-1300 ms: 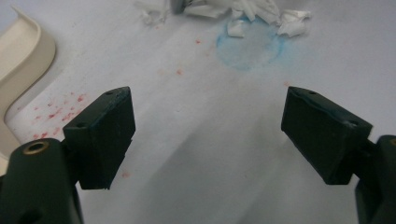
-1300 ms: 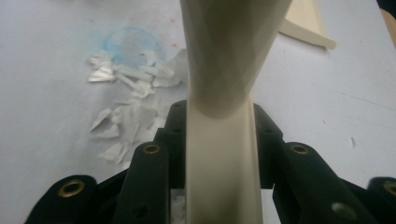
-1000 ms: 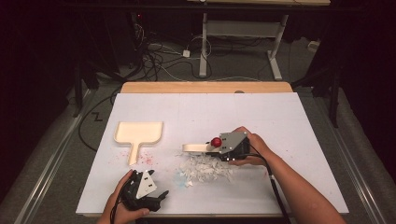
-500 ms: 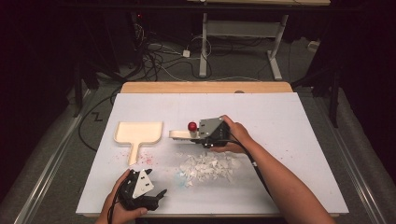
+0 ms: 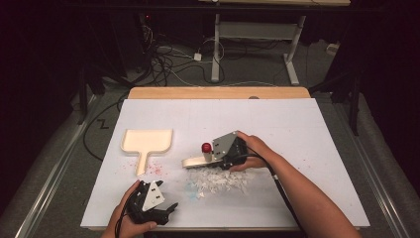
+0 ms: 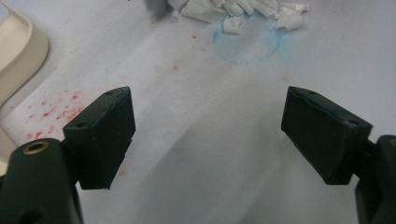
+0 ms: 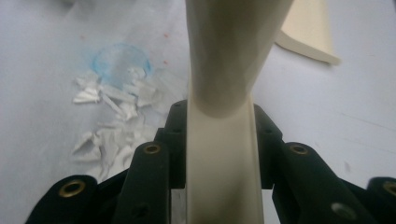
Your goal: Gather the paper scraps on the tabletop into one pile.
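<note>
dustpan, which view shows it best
The high view: the whole cream dustpan lies flat on the table, handle toward the person. The left gripper view catches just a curved edge of it; the right gripper view a corner behind the brush.

The right gripper [image 7: 219,140] is clamping a cream brush handle [image 7: 222,158] between its two black jaws at the bottom centre of the frame. The handle is running straight up the middle and widening toward the top edge. White paper scraps [image 7: 112,126] are lying scattered at centre left on the white table [image 7: 42,56], some of them overlapping a faint blue ring stain [image 7: 119,58] at upper left. A cream dustpan [image 7: 308,32] is showing at the upper right, its edge slanting down to a point.
</note>
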